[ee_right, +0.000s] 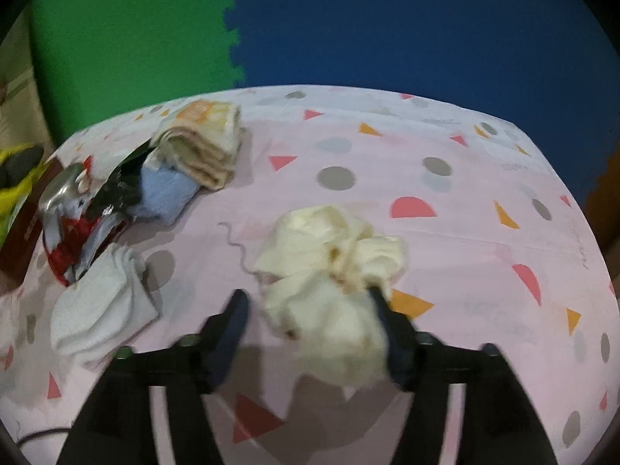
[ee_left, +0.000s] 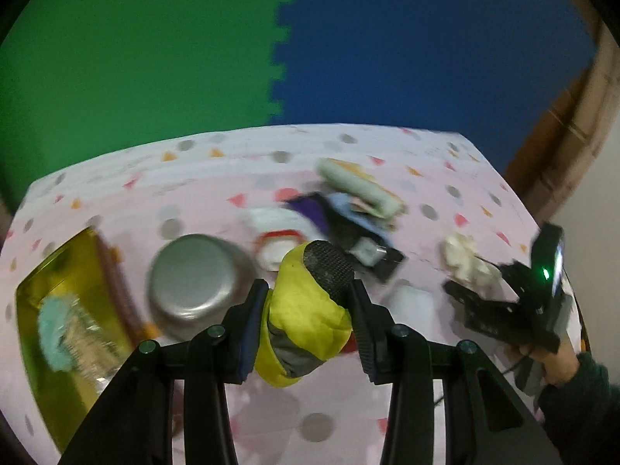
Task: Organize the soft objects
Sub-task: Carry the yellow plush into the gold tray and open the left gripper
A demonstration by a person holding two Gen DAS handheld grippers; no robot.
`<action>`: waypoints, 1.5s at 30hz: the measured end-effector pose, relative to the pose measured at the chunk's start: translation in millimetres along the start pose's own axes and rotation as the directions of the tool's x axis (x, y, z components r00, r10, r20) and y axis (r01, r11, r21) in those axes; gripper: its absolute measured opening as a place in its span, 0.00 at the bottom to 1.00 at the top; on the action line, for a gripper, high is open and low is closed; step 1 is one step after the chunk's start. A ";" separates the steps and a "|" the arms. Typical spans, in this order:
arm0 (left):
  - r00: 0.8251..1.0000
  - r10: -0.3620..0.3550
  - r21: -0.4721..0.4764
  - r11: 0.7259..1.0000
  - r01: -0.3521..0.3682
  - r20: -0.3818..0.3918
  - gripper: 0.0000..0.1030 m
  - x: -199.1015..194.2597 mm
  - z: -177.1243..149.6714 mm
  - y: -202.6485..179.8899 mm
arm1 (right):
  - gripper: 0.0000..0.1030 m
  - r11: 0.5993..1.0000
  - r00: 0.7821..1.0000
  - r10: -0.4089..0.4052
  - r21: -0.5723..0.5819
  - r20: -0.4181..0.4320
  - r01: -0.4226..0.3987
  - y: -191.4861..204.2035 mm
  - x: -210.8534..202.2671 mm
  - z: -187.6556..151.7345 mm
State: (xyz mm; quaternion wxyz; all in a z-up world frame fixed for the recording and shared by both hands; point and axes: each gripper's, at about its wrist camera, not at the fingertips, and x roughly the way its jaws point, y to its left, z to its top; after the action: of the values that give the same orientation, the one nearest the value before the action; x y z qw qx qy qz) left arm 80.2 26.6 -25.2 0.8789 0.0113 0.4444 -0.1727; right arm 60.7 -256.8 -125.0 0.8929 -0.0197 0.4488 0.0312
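Observation:
My left gripper [ee_left: 310,298] is shut on a yellow mitten [ee_left: 306,321] with grey trim and a black grip patch, held above the pink patterned table [ee_left: 426,162]. The mitten also shows at the far left edge of the right wrist view [ee_right: 15,178]. My right gripper [ee_right: 308,298] stands open around a crumpled cream cloth [ee_right: 329,263] lying on the table. Its right finger [ee_right: 387,310] touches the cloth, while the left finger [ee_right: 236,310] is apart from it. The same cream cloth [ee_left: 465,255] appears at the right of the left wrist view.
A gold tray [ee_left: 77,271] at left holds a teal fluffy item [ee_left: 54,333]; a steel bowl [ee_left: 193,283] stands beside it. A folded towel [ee_right: 201,143], a blue sock [ee_right: 162,193], white socks [ee_right: 100,306] and a red-black packet [ee_right: 81,232] lie left of the cream cloth.

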 end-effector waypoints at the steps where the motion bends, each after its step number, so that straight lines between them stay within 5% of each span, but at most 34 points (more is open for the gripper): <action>1: 1.000 0.019 -0.015 1.000 -0.019 0.003 0.37 -2.0 0.2 7.7 | 0.68 1.000 1.000 -0.013 -0.010 0.000 0.013 2.3 0.1 0.2; 5: 0.993 0.116 -0.086 0.990 -0.114 0.009 0.37 -11.5 -0.3 48.3 | 0.69 1.000 1.000 0.006 0.008 0.002 -0.006 -0.4 -0.4 -0.4; 14: 0.956 0.287 -0.311 0.905 -0.292 -0.061 0.37 -16.9 -8.8 155.2 | 0.69 1.000 1.000 -0.001 0.001 0.001 0.001 -0.1 -0.1 -0.1; 21: 0.945 0.311 -0.374 0.869 -0.324 -0.097 0.37 -1.9 -11.0 190.2 | 0.69 1.000 1.000 0.000 -0.001 0.001 0.000 0.8 0.3 0.2; 37: 0.932 0.321 -0.389 0.847 -0.362 -0.170 0.39 47.2 1.6 218.3 | 0.69 1.000 1.000 0.001 0.000 0.001 -0.001 0.6 0.4 0.3; 45: 0.935 0.319 -0.379 0.854 -0.355 -0.156 0.48 44.8 -1.5 211.9 | 0.69 1.000 1.000 0.003 0.002 0.002 -0.003 0.6 0.2 0.6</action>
State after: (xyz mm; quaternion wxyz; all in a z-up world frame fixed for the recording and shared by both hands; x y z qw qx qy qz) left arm 170.0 212.9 -89.6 0.8587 -0.0839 0.4993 0.0796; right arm 61.3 -256.2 -124.9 0.8932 -0.0181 0.4480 0.0322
